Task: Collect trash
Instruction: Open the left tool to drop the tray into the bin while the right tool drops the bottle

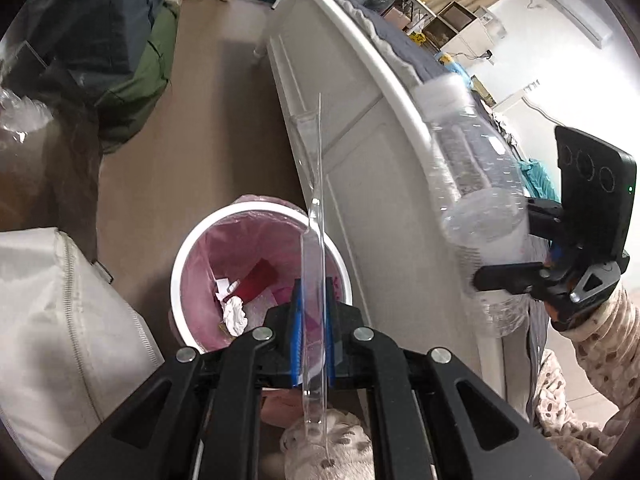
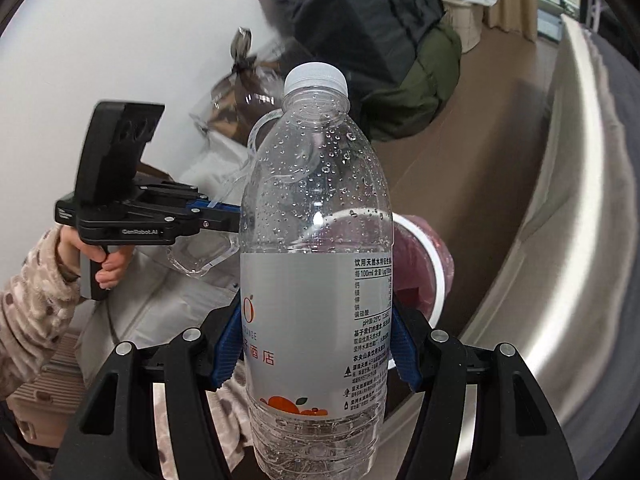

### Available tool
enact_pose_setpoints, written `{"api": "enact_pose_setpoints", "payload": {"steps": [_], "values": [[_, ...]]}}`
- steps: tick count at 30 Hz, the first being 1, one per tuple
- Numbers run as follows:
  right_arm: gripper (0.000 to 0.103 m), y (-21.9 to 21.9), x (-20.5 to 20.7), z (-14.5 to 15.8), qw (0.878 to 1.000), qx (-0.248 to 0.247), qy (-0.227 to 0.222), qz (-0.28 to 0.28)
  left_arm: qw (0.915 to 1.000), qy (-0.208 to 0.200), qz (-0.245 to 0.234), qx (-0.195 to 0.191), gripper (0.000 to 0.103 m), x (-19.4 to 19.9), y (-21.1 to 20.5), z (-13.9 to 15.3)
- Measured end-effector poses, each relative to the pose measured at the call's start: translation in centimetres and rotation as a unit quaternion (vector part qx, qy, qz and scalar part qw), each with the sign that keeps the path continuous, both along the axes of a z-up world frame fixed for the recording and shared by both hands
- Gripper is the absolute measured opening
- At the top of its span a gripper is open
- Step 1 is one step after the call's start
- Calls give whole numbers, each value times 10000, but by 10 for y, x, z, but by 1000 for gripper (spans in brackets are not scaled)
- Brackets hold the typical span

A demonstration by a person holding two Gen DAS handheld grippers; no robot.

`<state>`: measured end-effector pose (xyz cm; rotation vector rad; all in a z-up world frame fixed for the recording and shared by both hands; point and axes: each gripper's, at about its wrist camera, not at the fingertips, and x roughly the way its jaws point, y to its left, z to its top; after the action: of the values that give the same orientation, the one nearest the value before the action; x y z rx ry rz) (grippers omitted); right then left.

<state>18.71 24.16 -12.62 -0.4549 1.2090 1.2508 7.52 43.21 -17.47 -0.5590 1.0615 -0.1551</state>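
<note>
My left gripper point(image 1: 313, 312) is shut on a clear plastic packaging piece point(image 1: 314, 216) seen edge-on, held above a white trash bin point(image 1: 188, 256) with a pink liner holding paper scraps. My right gripper point(image 2: 316, 344) is shut on an empty clear water bottle point(image 2: 316, 240) with a white cap and orange-print label. The bottle point(image 1: 476, 184) also shows at the right of the left wrist view, above and right of the bin. The bin's rim point(image 2: 438, 268) shows behind the bottle. The left gripper point(image 2: 224, 216) with the clear plastic point(image 2: 200, 260) shows at the left in the right wrist view.
A white bed frame point(image 1: 360, 128) with a grey mattress runs along the right of the bin. A white zipped bag point(image 1: 60, 320) stands left of the bin. Dark and green bags point(image 1: 120, 60) lie on the brown floor point(image 1: 208, 120) by the wall.
</note>
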Motion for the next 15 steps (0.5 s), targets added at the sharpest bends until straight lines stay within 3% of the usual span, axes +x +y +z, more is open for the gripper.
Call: {"api": "enact_pose_setpoints", "payload": {"steps": [4, 6, 7, 8, 10, 12, 14, 15], "values": [[61, 8, 1, -18, 9999, -62, 97, 0, 9999, 117, -109, 60, 9, 4, -3, -16], [62, 10, -2, -18, 10000, -78, -10, 19, 9996, 234, -142, 38, 15, 5, -5, -24], [63, 13, -1, -18, 9999, -104, -78, 71, 9994, 296, -134, 90, 32, 5, -5, -26], [65, 13, -2, -15, 9996, -131, -199, 152, 9993, 317, -118, 144, 57, 4, -5, -27], [79, 11, -3, -10, 9979, -144, -498, 389, 9995, 223, -127, 197, 80, 1, -5, -27], [86, 9, -5, -4, 9953, -204, -744, 589, 9995, 174, -169, 184, 85, -1, -4, -26], [94, 8, -7, 6, 9891, -320, -1164, 848, 9990, 268, -197, 290, 98, -1, -4, -24], [96, 7, -10, 10, 9860, -354, -1321, 954, 9986, 313, -207, 379, 98, -1, -4, -23]]}}
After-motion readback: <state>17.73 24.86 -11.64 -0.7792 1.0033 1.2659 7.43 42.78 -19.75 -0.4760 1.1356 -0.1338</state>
